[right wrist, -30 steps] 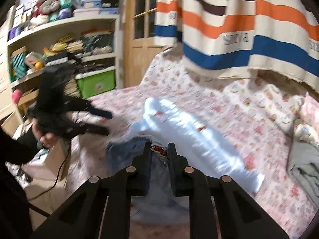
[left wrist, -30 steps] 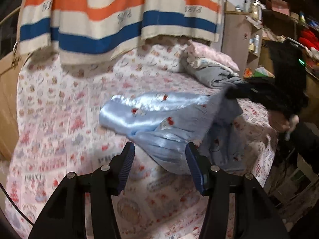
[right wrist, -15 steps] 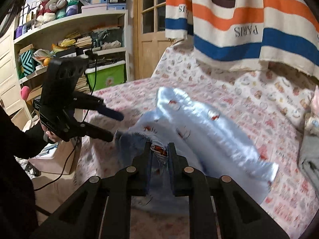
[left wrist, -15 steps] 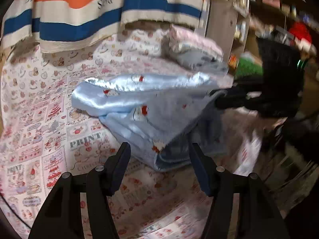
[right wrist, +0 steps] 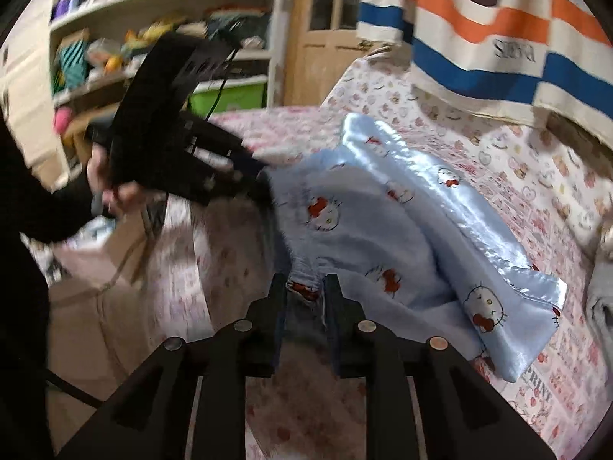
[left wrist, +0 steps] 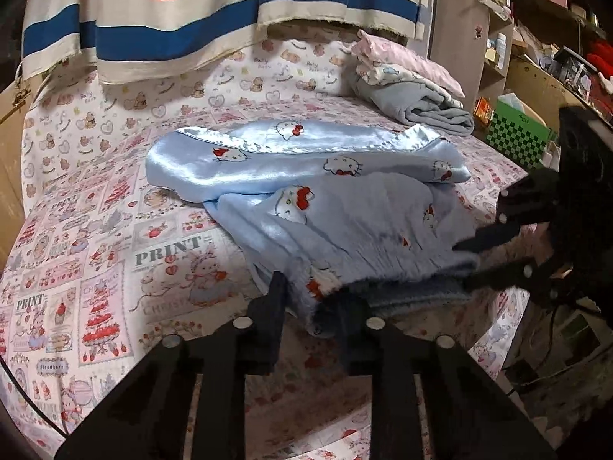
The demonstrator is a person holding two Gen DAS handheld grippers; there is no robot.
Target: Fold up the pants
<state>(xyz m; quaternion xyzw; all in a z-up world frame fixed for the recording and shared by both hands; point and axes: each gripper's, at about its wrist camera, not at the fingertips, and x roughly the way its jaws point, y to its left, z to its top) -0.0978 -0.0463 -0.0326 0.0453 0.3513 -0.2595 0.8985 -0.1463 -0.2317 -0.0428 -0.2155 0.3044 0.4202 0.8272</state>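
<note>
Light blue satin pants [left wrist: 345, 207] with cat prints lie bunched on the bed, one leg stretched toward the headboard. My left gripper [left wrist: 310, 306] has its jaws closing, and the near waistband corner fills the gap between the fingers. In the right wrist view the left gripper [right wrist: 264, 184] shows at the far waistband edge, held by a hand [right wrist: 115, 188]. My right gripper [right wrist: 304, 291] pinches the other waistband corner of the pants [right wrist: 383, 237], its jaws opening slightly with cloth still between them. In the left wrist view the right gripper [left wrist: 469, 258] shows at the right.
A pink patterned sheet [left wrist: 95, 230] covers the bed. A striped towel [left wrist: 172, 19] hangs over the headboard. A folded grey blanket [left wrist: 421, 103] and a pink pillow sit at the far right corner. Crowded shelves [right wrist: 153, 19] and a door [right wrist: 318, 38] stand beyond the bed's edge.
Both grippers have come down toward the bed and the pants have settled onto it. The left jaws went from wide apart to narrow around the waistband corner. The right jaws parted slightly.
</note>
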